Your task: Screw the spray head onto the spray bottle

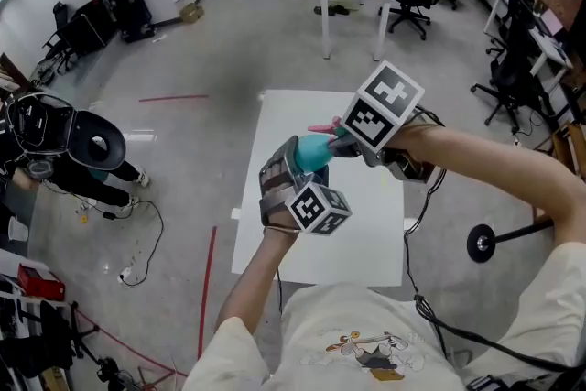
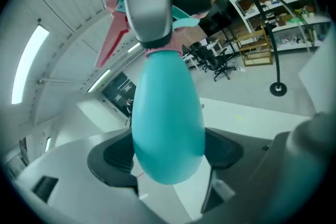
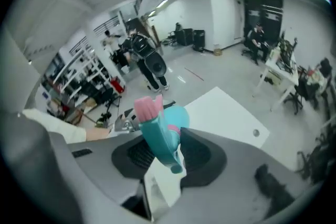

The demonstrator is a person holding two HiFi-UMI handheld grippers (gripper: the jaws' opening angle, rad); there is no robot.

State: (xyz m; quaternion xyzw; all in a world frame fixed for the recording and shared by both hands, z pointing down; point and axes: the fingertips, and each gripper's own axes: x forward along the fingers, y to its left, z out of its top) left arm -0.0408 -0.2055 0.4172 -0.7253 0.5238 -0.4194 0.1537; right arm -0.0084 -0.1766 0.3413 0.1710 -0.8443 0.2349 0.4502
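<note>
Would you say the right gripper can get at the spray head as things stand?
Yes, it appears so: the right gripper has its jaws clamped on the spray head, at the top of the spray bottle held by the left gripper.

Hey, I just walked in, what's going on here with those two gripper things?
A person is working two hand-held grippers above a white table. The left gripper is clamped around the belly of a teal plastic spray bottle. The right gripper pinches a teal spray head with a pink trigger, which sits at the bottle's neck. Both are held up in the air, off the table. How far the head is screwed on can't be seen.
</note>
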